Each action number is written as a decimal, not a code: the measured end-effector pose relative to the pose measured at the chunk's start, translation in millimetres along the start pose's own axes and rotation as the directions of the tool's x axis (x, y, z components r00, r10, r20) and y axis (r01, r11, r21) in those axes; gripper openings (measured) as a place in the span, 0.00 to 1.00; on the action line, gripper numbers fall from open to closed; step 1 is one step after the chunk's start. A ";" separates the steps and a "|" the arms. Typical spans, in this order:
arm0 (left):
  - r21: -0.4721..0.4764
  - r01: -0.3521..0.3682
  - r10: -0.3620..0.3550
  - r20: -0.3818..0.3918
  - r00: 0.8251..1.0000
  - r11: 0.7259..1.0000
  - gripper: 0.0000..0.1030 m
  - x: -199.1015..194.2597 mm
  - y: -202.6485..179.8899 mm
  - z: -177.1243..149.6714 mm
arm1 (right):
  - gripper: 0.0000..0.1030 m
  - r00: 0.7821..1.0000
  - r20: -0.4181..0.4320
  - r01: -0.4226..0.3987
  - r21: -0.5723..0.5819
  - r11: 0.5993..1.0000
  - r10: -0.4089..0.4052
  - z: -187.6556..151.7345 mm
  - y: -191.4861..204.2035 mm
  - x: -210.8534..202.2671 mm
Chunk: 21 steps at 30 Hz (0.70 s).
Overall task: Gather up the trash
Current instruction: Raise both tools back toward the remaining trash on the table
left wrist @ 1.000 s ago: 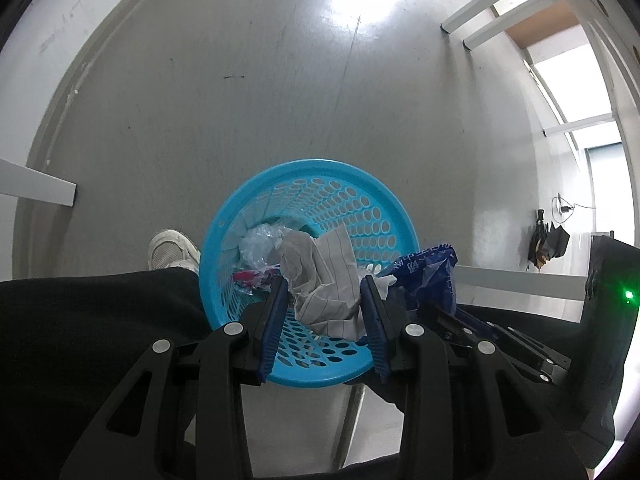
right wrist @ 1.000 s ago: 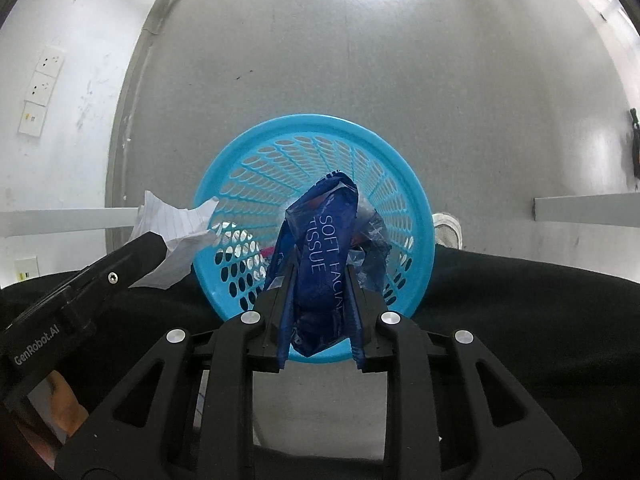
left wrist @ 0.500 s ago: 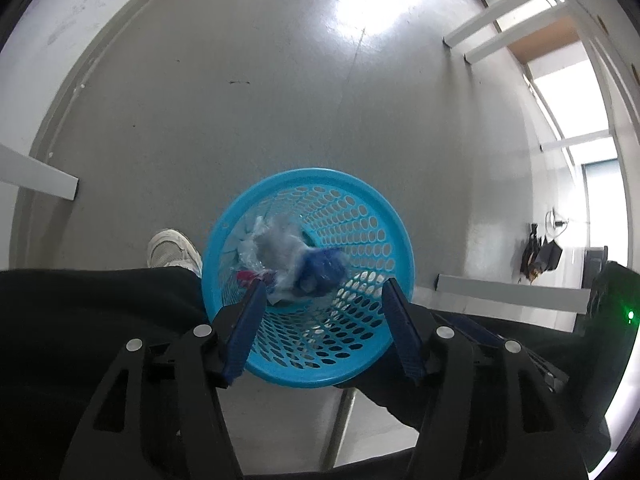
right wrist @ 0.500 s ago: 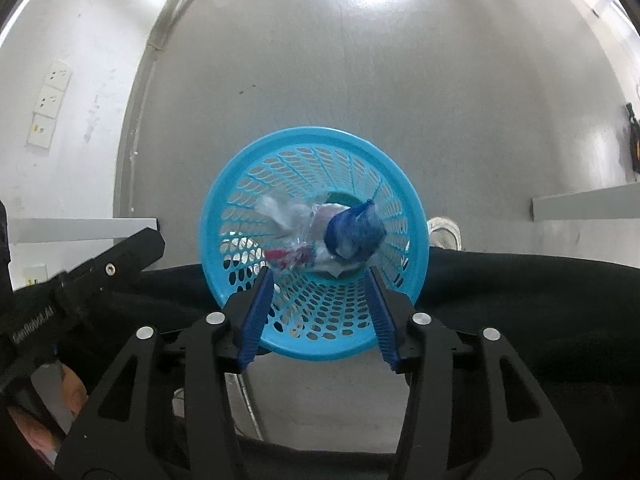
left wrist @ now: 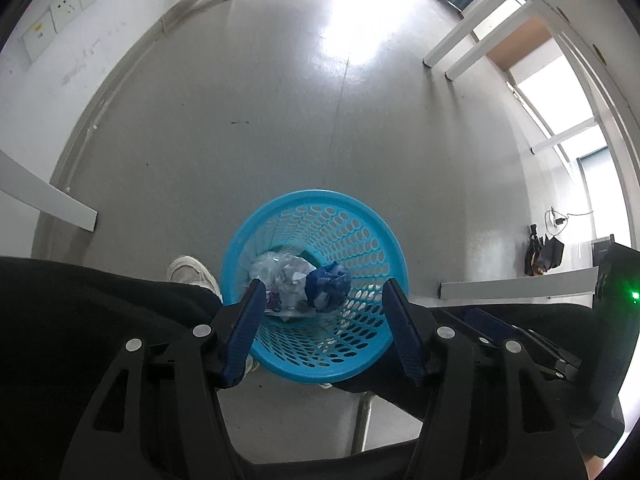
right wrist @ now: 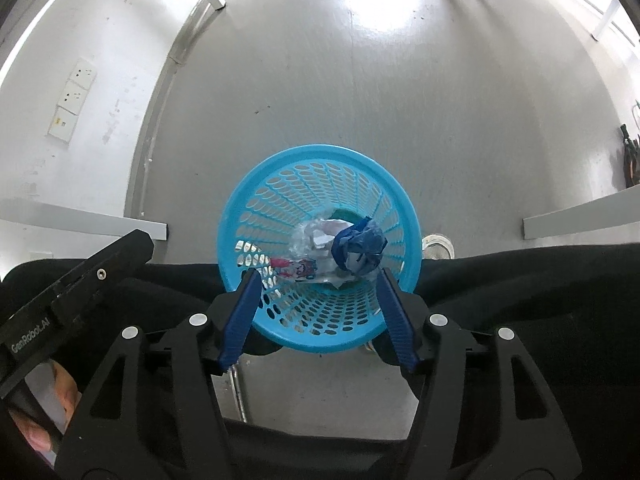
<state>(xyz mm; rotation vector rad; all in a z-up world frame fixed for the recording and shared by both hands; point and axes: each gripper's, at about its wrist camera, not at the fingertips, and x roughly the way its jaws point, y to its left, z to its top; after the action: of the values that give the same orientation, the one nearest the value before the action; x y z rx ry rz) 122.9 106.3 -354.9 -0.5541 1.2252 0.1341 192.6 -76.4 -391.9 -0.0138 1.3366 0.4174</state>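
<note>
A blue perforated waste basket (left wrist: 360, 240) (right wrist: 280, 184) stands on the grey floor below both grippers. At its bottom lie a crumpled blue tissue wrapper (left wrist: 329, 286) (right wrist: 360, 250), clear plastic and white paper (left wrist: 282, 272) (right wrist: 316, 238), and a pink printed wrapper (right wrist: 298, 269). My left gripper (left wrist: 324, 286) is open and empty, high above the basket. My right gripper (right wrist: 318, 276) is open and empty too, also above the basket. The left gripper's black body (right wrist: 76, 276) shows at the left of the right wrist view.
The person's dark trousers (left wrist: 80, 312) and a white shoe (left wrist: 192, 274) flank the basket. White table legs and bars (left wrist: 52, 200) (right wrist: 576, 216) stand around. A wall with sockets (right wrist: 74, 98) is at the left. Dark items (left wrist: 544, 250) lie by the right wall.
Both grippers opened and let go: the striped paper and the blue wrapper fell into the basket. Both grippers have since risen, so the basket looks smaller.
</note>
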 end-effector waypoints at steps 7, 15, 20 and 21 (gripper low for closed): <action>0.035 -0.007 0.006 0.039 0.999 0.999 0.61 -21.6 -2.5 -11.8 | 0.60 0.999 0.047 0.016 -0.052 0.998 -0.014 -14.3 8.3 -23.8; 0.112 0.010 -0.017 0.066 0.998 0.994 0.68 -55.5 -10.5 -32.3 | 0.62 0.988 0.150 -0.013 -0.120 0.993 0.031 -48.3 10.0 -75.2; 0.213 -0.030 0.004 0.117 0.993 0.976 0.74 -80.3 -26.8 -45.9 | 0.66 0.981 0.192 -0.007 -0.166 0.986 0.039 -63.8 15.3 -97.1; 0.230 -0.037 0.008 0.129 0.992 0.972 0.74 -87.0 -28.4 -50.3 | 0.67 0.979 0.199 -0.015 -0.167 0.986 0.048 -66.1 14.1 -102.2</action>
<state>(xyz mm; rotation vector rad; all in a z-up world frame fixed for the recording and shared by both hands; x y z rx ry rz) 60.7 75.0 -277.1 -0.3226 1.1052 0.0431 109.0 -108.9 -308.4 -0.0858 1.0998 0.5415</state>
